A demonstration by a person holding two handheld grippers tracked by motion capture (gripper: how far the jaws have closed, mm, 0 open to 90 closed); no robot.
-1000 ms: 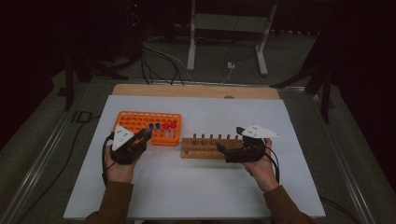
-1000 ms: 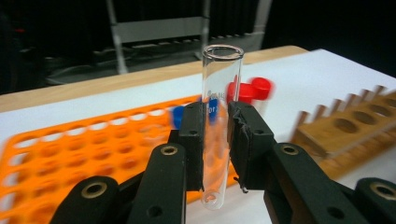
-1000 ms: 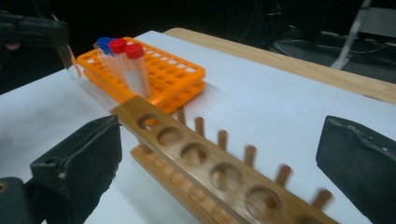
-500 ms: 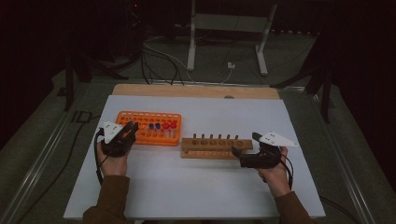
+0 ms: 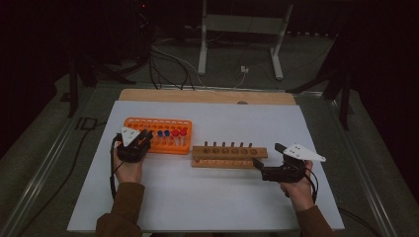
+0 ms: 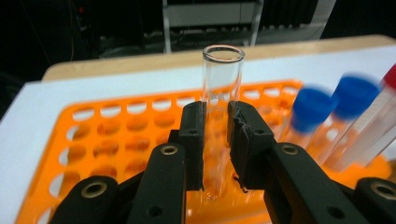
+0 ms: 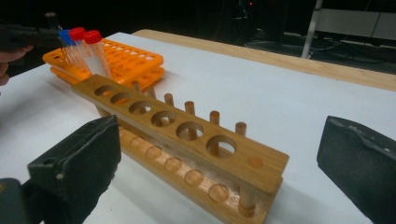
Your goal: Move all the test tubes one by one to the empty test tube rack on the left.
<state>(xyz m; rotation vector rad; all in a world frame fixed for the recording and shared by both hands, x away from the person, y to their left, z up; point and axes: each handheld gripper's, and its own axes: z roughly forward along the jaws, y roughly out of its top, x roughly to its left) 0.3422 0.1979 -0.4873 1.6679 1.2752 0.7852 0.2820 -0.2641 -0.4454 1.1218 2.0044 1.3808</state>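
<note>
My left gripper (image 5: 142, 137) (image 6: 215, 122) is shut on a clear uncapped test tube (image 6: 222, 79), held upright over the left part of the orange rack (image 5: 148, 123) (image 6: 116, 140). I cannot tell whether the tube's bottom rests in a hole. Blue-capped tubes (image 6: 313, 105) and red-capped tubes (image 5: 183, 132) (image 7: 92, 37) stand in that rack to the tube's right. My right gripper (image 5: 268, 155) (image 7: 219, 161) stands wide open and holds nothing, just off the right end of the wooden rack (image 5: 230, 157) (image 7: 187, 140), whose six holes are unfilled.
The racks sit on a white mat (image 5: 222, 197) laid over a wooden board (image 5: 207, 96). Bare mat lies in front of the racks and at the far right. Cables and a metal stand (image 5: 237, 44) are on the dark floor behind the table.
My right gripper has drawn back to the right, away from the wooden rack's end. My left gripper went left along the orange rack, then edged back a little.
</note>
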